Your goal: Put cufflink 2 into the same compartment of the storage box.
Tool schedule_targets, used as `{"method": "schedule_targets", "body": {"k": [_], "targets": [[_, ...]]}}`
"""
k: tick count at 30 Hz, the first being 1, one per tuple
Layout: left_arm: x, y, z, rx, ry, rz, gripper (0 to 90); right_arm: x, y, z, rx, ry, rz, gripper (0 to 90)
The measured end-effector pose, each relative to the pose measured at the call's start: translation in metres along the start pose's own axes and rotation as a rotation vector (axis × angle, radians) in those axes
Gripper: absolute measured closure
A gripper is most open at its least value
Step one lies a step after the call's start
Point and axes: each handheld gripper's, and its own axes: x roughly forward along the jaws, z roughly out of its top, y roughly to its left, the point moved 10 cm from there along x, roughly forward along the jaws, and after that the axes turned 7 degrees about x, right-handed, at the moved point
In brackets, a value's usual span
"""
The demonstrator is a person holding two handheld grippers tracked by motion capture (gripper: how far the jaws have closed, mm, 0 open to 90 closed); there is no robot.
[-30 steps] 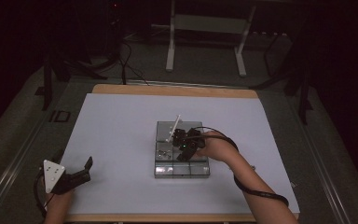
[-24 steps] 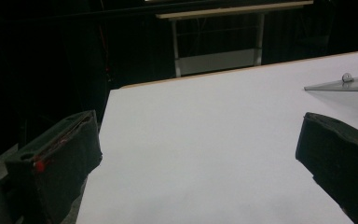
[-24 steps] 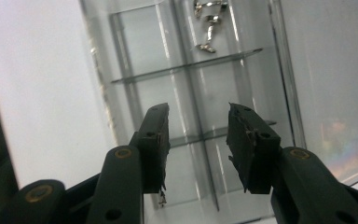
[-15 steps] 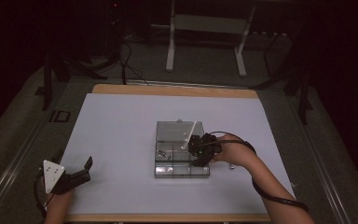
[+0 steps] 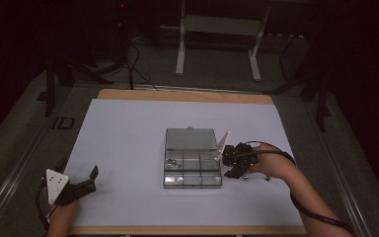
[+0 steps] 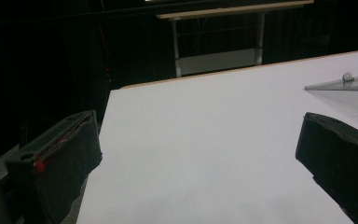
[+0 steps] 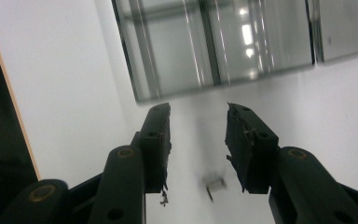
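A clear plastic compartment box [image 5: 192, 170] sits near the middle of the white worktop [image 5: 123, 143], a little toward the right edge, with its lid [image 5: 190, 138] laid open flat on the far side. A few small metal pieces [image 5: 173, 162] lie in its far-left compartment; what they are is too small to tell.

The right hand-held gripper [image 5: 231, 163] is just beside the box's right side, above the worktop. A white strip-like part [image 5: 222, 145] rises slanting next to it, at the box's far-right corner. In the right gripper view its jaws stand partly apart with nothing between them, and the right hand-held gripper [image 7: 198, 140] points down at bare worktop just outside one corner of the box [image 7: 214, 46]. A small metal piece [image 7: 215, 184] lies on the worktop beneath the jaws, blurred, touching neither pad.

The left hand-held gripper [image 5: 90, 178] rests near the near-left corner of the worktop, well apart from the box. In the left gripper view its jaws are spread wide and empty, and the left hand-held gripper [image 6: 198, 144] faces bare white surface, with the edge of the lid [image 6: 342, 84] at the right.
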Motion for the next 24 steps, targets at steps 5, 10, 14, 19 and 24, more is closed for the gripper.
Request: {"method": "schedule_targets", "body": {"k": [5,10,14,19,24], "targets": [[0.000,0.000,0.000,-0.001,0.005,-0.004,1.0,0.001,-0.006,-0.024,0.012,0.035,-0.012,59.4],[0.001,0.000,0.000,0.001,0.007,-0.004,1.0,0.002,-0.009,-0.043,0.033,0.031,-0.021,59.4],[0.001,0.000,0.000,-0.002,0.007,-0.005,1.0,0.005,-0.009,-0.055,-0.009,0.015,-0.023,57.4],[0.001,0.001,0.000,-0.008,0.007,-0.006,1.0,0.012,-0.009,-0.068,-0.042,0.023,-0.016,56.1],[0.000,0.000,0.000,0.003,0.005,-0.004,1.0,0.027,-0.020,-0.075,-0.032,0.051,-0.026,55.5]]}}
